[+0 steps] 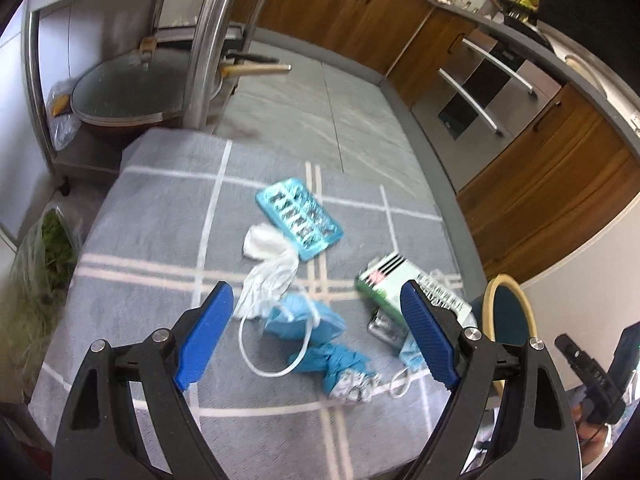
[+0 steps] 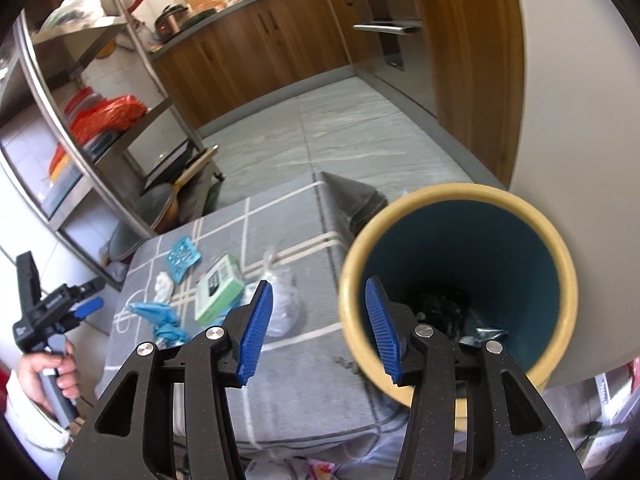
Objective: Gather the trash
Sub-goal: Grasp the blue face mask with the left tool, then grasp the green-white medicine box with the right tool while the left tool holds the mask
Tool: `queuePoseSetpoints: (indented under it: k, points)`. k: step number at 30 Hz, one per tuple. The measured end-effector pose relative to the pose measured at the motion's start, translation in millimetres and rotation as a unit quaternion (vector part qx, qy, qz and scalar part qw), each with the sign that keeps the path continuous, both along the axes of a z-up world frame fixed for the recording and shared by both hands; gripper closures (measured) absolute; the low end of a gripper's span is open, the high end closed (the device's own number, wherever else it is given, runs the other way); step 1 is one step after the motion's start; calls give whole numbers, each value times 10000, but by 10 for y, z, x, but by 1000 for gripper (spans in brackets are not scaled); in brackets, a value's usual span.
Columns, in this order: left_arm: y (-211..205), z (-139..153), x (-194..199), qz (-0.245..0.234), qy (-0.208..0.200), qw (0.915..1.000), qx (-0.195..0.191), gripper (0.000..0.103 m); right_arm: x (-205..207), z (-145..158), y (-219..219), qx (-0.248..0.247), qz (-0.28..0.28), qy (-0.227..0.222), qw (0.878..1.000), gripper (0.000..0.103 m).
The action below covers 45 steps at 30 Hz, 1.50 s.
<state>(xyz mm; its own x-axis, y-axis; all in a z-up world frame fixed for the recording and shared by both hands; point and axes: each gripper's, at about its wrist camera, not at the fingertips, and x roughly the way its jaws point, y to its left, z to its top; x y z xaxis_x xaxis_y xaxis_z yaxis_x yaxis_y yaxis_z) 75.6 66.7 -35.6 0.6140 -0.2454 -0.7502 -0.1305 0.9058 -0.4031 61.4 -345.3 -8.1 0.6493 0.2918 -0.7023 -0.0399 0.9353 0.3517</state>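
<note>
Trash lies scattered on a grey checked cloth (image 1: 160,208) covering the desk. Left claw (image 1: 316,336) hangs above the pile at lower centre of the left wrist view, jaws spread wide, nothing between the blue pads, touching nothing. Under it: blue gloves (image 1: 316,340) with a white cord (image 1: 260,360) looped around them, a white crumpled tissue (image 1: 264,244), and a teal blister tray (image 1: 300,218) just beyond, touching the tissue. Green-and-white box (image 1: 384,284) sits at right of the pile, partly behind the right pad, with a foil blister pack (image 1: 384,326) beside it.

Right claw (image 2: 320,328) in the right wrist view is at lower centre, jaws partly apart and empty; no item is pinched. Its right-hand pad overlaps the near rim of a bin (image 2: 560,264), yellow rim with teal inside, standing at right of the frame at the desk edge. Dark scraps and a shiny piece lie at the bin's bottom. Clear plastic bag (image 2: 284,296) rests on the cloth just beyond the left-hand pad. A hand (image 2: 48,372) grips the other tool's handle at lower left.
</note>
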Motion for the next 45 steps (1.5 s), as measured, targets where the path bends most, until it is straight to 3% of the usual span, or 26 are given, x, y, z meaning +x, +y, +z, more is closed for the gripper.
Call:
queuePoseSetpoints:
  k: [7,11,12,14,17,21,28,31,36,40,45]
  points:
    - [-190,-290,105,-337,382,9985,191,20,24,-27,161,-75,191,62,9998,52]
    - [-364,-405,212,-557,490,9960,504,23,3,-66,147,-103,173,115,9997,52]
    - [-402,-429,236,-603,516,9950,598,26,4,-75,133,-102,166,131,9997,52]
    - [-463,-501,275,-676,650,9919,854,52,7,-85,128,-109,167,145,9997,52]
    - [-449,-553,271,-720,791,9906,857,81,13,-99,126,-104,168,161,9997,52]
    - [-393,-452,211,-696,660,9922,793,90,18,-111,169,-97,245,168,9995,52]
    - [-309,-126,85,-594,161,9969,491,92,46,-161,337,-32,507,249,9984,52]
    - [-304,-43,75,-572,19,9975,406,92,92,-196,391,237,614,314,9973,52]
    - [-348,-35,83,-649,-11,9971,395,92,233,-321,459,1082,705,542,9901,52]
    - [-372,-60,90,-706,2,9967,396,92,384,-505,549,2083,755,879,9712,52]
    - [-344,-91,90,-723,12,9967,367,92,512,-709,754,2619,677,1208,9551,52]
